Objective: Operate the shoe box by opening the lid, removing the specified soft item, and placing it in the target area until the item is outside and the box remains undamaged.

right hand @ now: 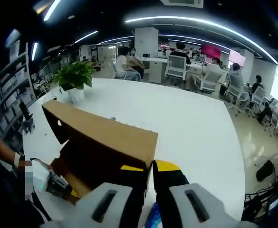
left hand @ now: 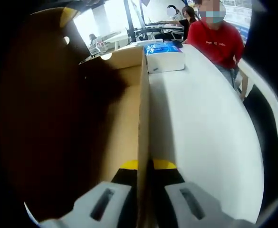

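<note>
The brown corrugated cardboard shoe box (left hand: 124, 118) stood on the broad white oval tabletop (left hand: 200, 137), its lid raised and leaning away from the opening. In the left gripper view the left hand-held gripper (left hand: 145, 167) straddled the box's near side wall, one yellow-tipped black jaw inside and one outside, pinched narrow on the thin cardboard edge that ran straight away from the camera. The box interior beside it lay in deep shadow, and no soft item could be made out within. Beyond the far corner of the box, close to it, a white rectangular package with a blue printed top (left hand: 165, 57) sat on the tabletop. To the right of the wall the white surface stretched bare to its curved rim, where a person in a red shirt (left hand: 219, 40) stood just past the edge.

In the right gripper view the right hand-held gripper (right hand: 148, 172) pinched the corner of the box (right hand: 105, 137) where the upright brown lid panel met the end wall, jaws narrow with cardboard between them. The left hand-held gripper (right hand: 58, 185) showed at the lower left against the box's opposite side. A green potted plant in a white pot (right hand: 74, 78) stood near the tabletop's (right hand: 186, 123) far left rim, apart from the box. Bare white surface spread wide beyond the lid to the far and right edges.
</note>
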`<state>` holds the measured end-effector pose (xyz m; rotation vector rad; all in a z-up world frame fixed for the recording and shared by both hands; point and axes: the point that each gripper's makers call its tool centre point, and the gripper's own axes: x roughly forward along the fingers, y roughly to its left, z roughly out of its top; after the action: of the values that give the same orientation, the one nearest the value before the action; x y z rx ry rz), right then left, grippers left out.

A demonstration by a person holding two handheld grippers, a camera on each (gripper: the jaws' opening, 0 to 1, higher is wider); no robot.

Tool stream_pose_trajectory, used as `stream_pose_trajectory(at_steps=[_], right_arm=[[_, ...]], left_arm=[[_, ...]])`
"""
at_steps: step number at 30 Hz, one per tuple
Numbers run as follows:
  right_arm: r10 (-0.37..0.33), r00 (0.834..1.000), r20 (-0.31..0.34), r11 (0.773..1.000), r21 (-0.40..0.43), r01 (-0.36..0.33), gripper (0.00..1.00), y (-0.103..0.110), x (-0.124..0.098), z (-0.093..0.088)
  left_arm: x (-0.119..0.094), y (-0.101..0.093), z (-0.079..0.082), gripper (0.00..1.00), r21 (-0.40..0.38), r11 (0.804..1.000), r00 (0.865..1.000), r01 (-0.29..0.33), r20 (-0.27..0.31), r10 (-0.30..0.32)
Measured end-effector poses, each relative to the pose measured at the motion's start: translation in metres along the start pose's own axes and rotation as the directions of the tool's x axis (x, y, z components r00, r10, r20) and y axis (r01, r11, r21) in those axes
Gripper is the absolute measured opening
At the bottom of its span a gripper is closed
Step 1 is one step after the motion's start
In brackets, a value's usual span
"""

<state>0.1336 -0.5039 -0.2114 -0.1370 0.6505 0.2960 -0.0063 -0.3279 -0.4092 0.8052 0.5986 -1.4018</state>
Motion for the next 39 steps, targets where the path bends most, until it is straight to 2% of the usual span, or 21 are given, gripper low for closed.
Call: stream_pose_trajectory(at_steps=[5,14,20,27,30,34,39], right_arm=[[-0.005,1.0,0.008,1.0,-0.008,0.005,0.03,0.0,-0.003,-0.004],[-0.005,1.0,0.018,1.0,-0.019,0.005,0.03,0.002,-0.009,-0.011],[-0.006,1.0,0.013,1.0,-0.008,0.006,0.03,0.004,-0.014,-0.021],[-0.005,1.0,0.011,1.0,-0.017,0.005,0.03,0.006,-0.016,-0.026],[-0.001,1.0,0.01,1.0,-0.017,0.002,0.03,0.007,-0.016,-0.028],[0.002,1.0,0.007,1.0,-0.021,-0.002,0.03,0.008,-0.017,-0.029],[0.002,1.0,0.009,1.0,-0.02,-0.002,0.04,0.008,-0.015,-0.028]], left_arm=[[0.003,0.002,-0.003,0.03,-0.002,1.0,1.0,-0.005,-0.001,0.005],[-0.001,0.0,0.0,0.03,-0.004,1.0,1.0,-0.005,-0.004,0.005],[0.008,0.003,-0.009,0.03,-0.006,1.0,1.0,-0.004,-0.004,0.004],[0.0,0.0,0.0,0.03,0.0,1.0,1.0,-0.006,-0.004,0.006],[0.002,0.001,-0.003,0.03,0.001,1.0,1.0,-0.006,-0.004,0.006],[-0.002,-0.001,0.002,0.03,-0.006,1.0,1.0,-0.006,-0.006,0.006],[0.0,0.0,0.001,0.03,-0.01,1.0,1.0,-0.003,-0.006,0.003]])
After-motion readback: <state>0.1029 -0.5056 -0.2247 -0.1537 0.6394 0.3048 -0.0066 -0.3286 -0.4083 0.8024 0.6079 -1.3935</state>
